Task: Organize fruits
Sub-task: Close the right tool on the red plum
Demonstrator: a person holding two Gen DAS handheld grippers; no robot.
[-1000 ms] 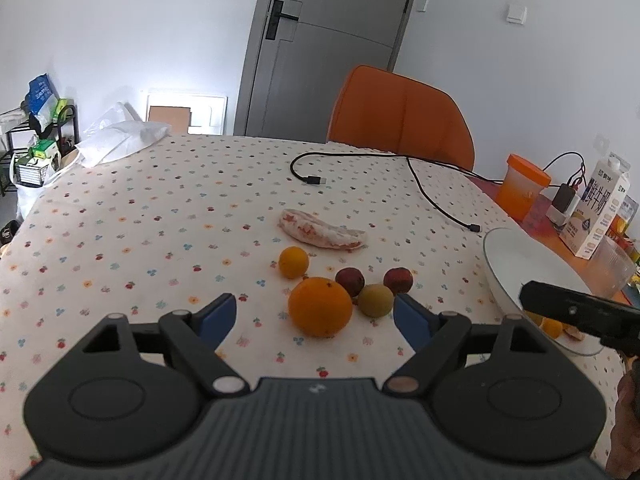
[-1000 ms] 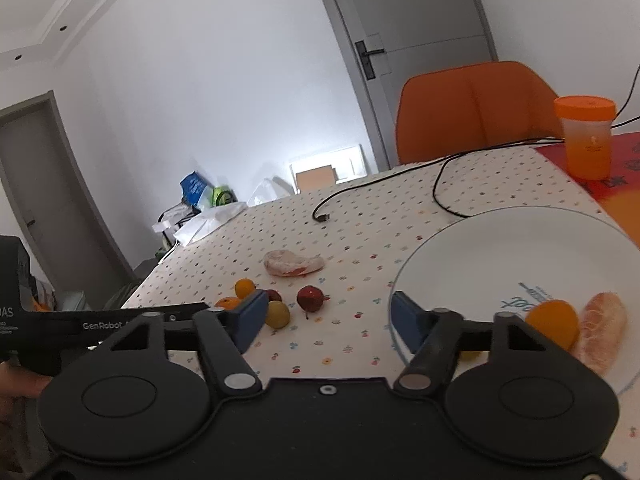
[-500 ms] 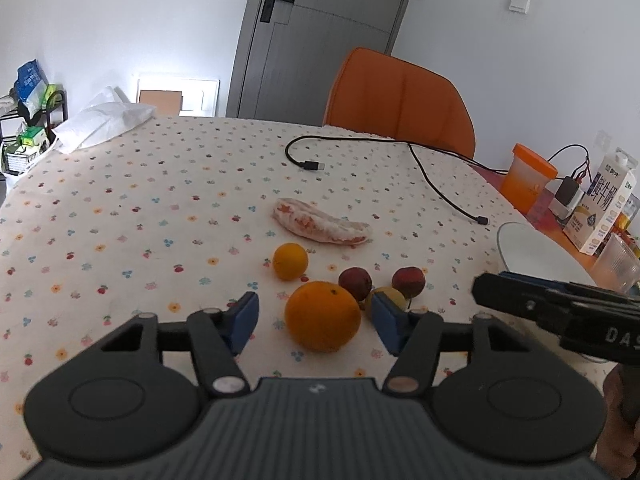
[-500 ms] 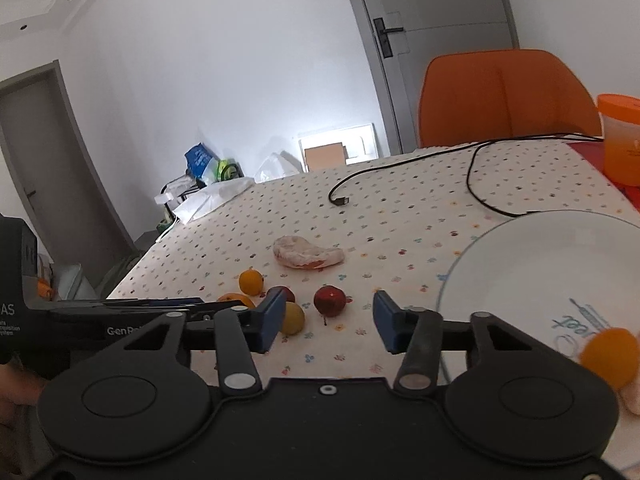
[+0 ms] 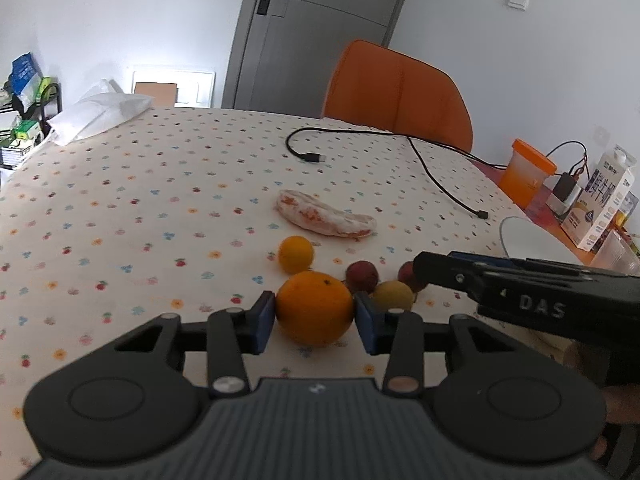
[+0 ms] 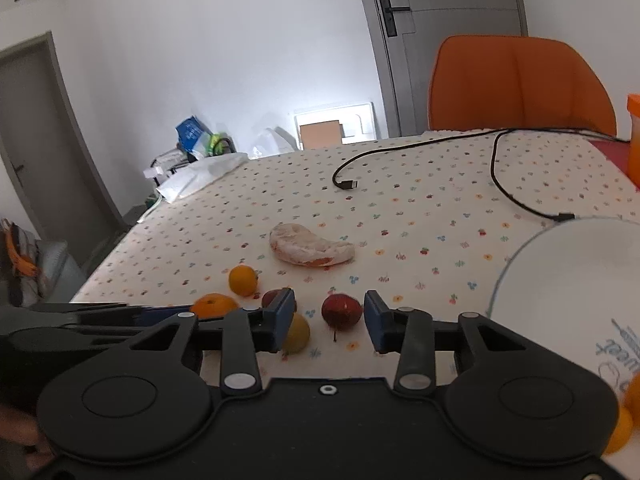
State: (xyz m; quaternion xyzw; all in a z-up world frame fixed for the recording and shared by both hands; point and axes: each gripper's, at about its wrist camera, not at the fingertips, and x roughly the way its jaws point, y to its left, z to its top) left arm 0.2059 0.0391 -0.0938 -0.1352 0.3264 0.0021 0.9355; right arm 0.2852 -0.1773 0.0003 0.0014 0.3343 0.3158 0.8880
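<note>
A large orange [image 5: 314, 308] sits on the dotted tablecloth between the blue pads of my left gripper [image 5: 315, 316]; its jaws are closing and both pads look to be touching the orange. My right gripper [image 6: 329, 316] straddles a small red fruit [image 6: 341, 311]; its jaws are closing too, with a gap still showing on the left side. Close by lie a small orange [image 5: 296, 254], a dark red fruit [image 5: 362, 276], a yellow fruit [image 6: 298, 334] and a peeled citrus segment [image 5: 324, 220]. A white plate [image 6: 560, 280] on the right holds orange pieces [image 6: 628, 412].
A black cable [image 5: 432, 168] snakes across the far side of the table. An orange chair [image 5: 400, 92] stands behind it. An orange-lidded cup [image 5: 528, 176] and a milk carton [image 5: 600, 204] stand at the right edge, a white bag [image 5: 96, 116] at the far left.
Both pairs of jaws have narrowed. The left one has closed in around the large orange. The right gripper has swung left, away from the plate, to the red fruit.
</note>
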